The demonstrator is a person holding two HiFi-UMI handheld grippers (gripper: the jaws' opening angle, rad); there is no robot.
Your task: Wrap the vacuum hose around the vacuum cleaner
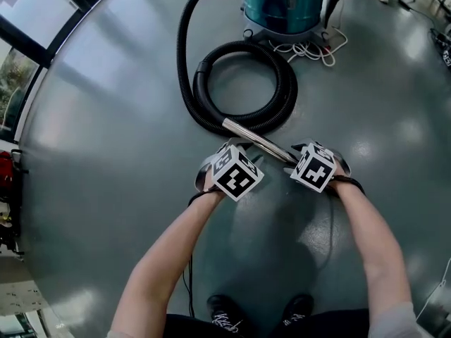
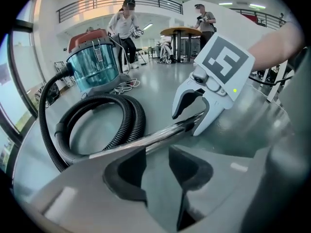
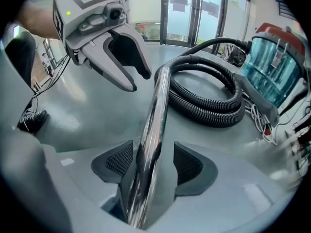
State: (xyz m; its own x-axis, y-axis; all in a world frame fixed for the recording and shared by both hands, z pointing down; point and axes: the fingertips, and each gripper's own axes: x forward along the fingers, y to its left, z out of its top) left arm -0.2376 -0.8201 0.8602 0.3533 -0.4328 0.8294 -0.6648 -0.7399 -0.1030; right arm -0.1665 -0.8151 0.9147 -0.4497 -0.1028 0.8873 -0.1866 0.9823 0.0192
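The vacuum cleaner (image 1: 285,2) stands on the floor (image 1: 106,153). The hose (image 1: 287,83) lies coiled just in front of the vacuum cleaner, not yet wrapped around it. The metal tube (image 1: 257,141) runs from the coil away from the vacuum cleaner, with its long axis pointing towards the person. The right gripper (image 3: 153,169) is the nearer one. Its fingers stand apart with the tube lying lengthwise between them, and a gap shows on one side, so they probably do not clamp it. The left gripper (image 2: 158,169) has its fingers wide and empty, with the tube crossing just beyond them. Only the right gripper view shows the tube between the pads, and only the head view shows the whole coil.
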